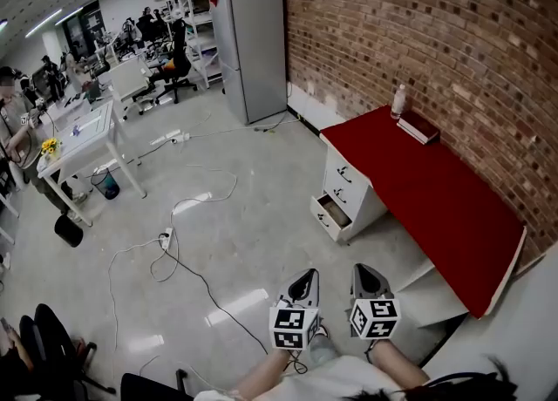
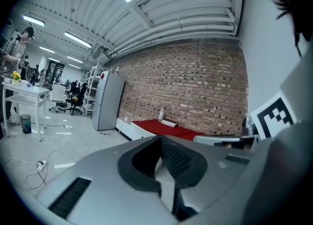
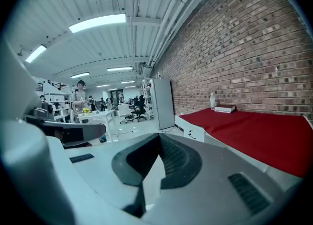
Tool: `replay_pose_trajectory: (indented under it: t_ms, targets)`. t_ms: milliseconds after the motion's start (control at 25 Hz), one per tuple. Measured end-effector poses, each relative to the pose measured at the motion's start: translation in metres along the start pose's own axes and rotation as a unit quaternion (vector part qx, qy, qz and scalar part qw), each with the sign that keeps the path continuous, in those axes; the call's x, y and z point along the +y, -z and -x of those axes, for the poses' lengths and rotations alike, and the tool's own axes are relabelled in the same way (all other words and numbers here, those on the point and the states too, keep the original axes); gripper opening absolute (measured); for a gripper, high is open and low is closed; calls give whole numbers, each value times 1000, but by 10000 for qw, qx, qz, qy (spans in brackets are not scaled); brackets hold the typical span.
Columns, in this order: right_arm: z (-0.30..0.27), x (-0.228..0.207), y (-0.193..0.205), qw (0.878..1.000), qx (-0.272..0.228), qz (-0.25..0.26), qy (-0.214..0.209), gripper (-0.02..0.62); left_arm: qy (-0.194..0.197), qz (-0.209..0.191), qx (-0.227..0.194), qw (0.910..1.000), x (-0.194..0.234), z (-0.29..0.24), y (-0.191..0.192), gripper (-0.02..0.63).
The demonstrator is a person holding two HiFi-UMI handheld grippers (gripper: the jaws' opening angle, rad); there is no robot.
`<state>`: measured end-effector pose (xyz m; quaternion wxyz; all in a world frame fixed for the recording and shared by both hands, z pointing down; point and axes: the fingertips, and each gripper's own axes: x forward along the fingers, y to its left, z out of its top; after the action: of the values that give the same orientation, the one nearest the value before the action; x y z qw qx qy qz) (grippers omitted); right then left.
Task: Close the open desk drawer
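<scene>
1. The open drawer [image 1: 334, 211] is seen low in the white drawer unit [image 1: 351, 180], under the end of the red counter [image 1: 440, 194]. It is pulled out toward 8 o'clock.
2. The left tool [image 1: 302, 289] and right tool [image 1: 367, 279] are held side by side at 6 o'clock in the head view, well apart from the drawer at their 12 o'clock.
3. On both tools the jaws are brought together at the tips, with nothing clamped. This is judged adequate, since a push needs no grip.
4. Closing is judged not yet begun; an approach is needed first, then a push on the drawer front toward 2 o'clock.
5. The bottle [image 1: 399, 100] and book [image 1: 418, 127] are set at the far end of the counter, clear of the work.
</scene>
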<state>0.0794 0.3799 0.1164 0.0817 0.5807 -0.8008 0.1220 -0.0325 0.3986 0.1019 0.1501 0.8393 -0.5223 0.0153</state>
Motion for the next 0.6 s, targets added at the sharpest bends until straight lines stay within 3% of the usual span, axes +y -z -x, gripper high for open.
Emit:
replay_pose_trajectory:
  t_ms: [600]
  targets:
    - [-102, -33, -37, 9994, 87, 135, -320, -2, -157, -94, 20, 9998, 37, -93, -29, 8]
